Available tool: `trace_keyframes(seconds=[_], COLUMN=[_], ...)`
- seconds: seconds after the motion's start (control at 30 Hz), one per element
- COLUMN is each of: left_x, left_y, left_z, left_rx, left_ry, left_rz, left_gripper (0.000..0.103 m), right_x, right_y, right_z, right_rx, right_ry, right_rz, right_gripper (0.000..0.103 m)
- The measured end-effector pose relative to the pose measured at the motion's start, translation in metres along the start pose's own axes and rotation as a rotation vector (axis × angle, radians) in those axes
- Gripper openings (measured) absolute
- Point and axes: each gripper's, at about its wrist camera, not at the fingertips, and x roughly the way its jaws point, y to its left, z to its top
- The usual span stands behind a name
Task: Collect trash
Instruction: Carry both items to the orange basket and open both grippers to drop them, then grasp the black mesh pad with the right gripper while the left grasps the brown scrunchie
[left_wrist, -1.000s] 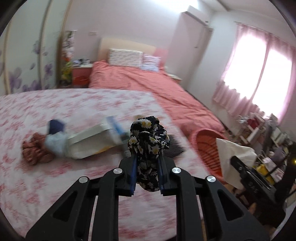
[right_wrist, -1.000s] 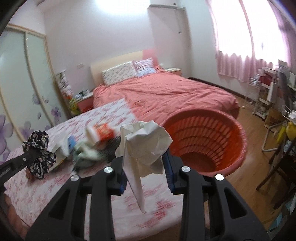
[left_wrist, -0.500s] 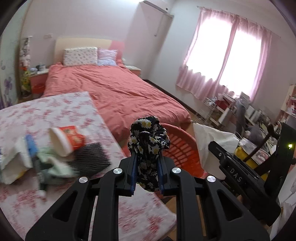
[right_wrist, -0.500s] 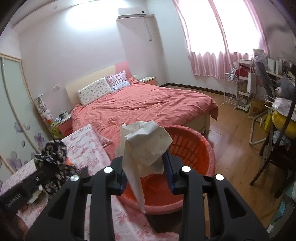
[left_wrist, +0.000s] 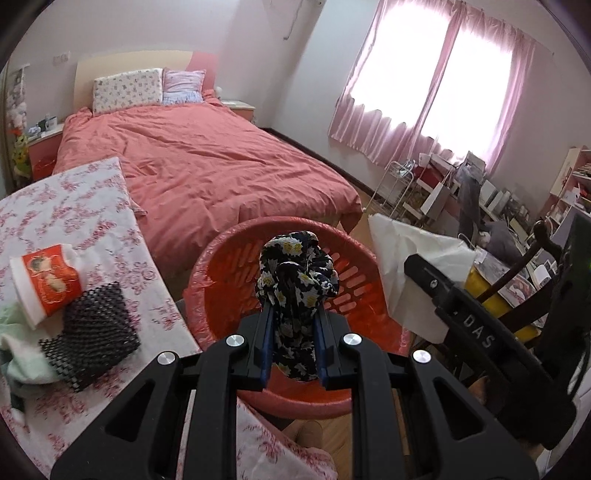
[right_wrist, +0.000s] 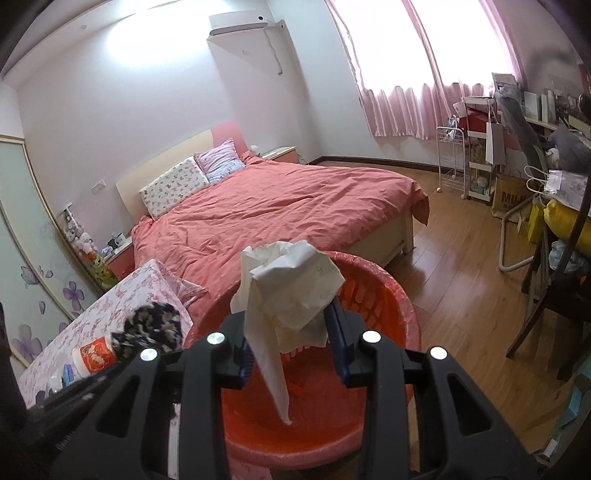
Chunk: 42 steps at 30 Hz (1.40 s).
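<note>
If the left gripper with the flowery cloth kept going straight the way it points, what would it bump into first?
Most likely the red basket. The left gripper, shut on the floral cloth, points into the basket's open mouth, so it would probably meet the slotted far wall. Depth is hard to judge through the fisheye.

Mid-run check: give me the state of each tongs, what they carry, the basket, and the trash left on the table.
Left tongs: shut on dark floral fabric scrunchie, above the basket.
Right tongs: shut on crumpled white tissue, over the basket.
Round red plastic basket: upright, lined, interior looks empty.
Red-and-white paper cup: on its side on the table.
Black mesh pad: lying flat.
</note>
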Motion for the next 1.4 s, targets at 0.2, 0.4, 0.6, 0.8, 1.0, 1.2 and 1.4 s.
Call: trace_keyframes(seconds=[0.2, 0.4, 0.6, 0.8, 1.0, 1.2, 1.4], left_x=[0.023, 0.028, 0.011, -0.012, -0.050, -0.091, -0.129], left_y=[0.001, 0.004, 0.008, 0.026, 0.051, 0.087, 0.137], left_z=[-0.001, -0.008, -0.015, -0.017, -0.024, -0.037, -0.054], left_rx=[-0.009, -0.027, -0.026, -0.039, -0.063, -0.110, -0.193], left_ry=[0.061, 0.098, 0.088, 0.053, 0.014, -0.033, -0.064], left_rz=[0.022, 0.041, 0.080, 0.127, 0.200, 0.300, 0.428], left_gripper=[0.028, 0.048, 0.051, 0.055, 0.055, 0.059, 0.059], right_x=[0.024, 0.031, 0.018, 0.003, -0.016, -0.031, -0.032], right_y=[-0.010, -0.017, -0.009, 0.015, 0.048, 0.091, 0.136], right_z=[0.004, 0.003, -0.002, -0.006, -0.012, -0.027, -0.051], right_rx=[0.034, 0.043, 0.005, -0.051, -0.113, -0.177, -0.252], right_ry=[0.018, 0.029, 0.022, 0.019, 0.029, 0.052, 0.099], right_rz=[0.033, 0.027, -0.010, -0.004, 0.037, 0.094, 0.139], right_gripper=[0.041, 0.055, 0.058, 0.058, 0.058, 0.058, 0.058])
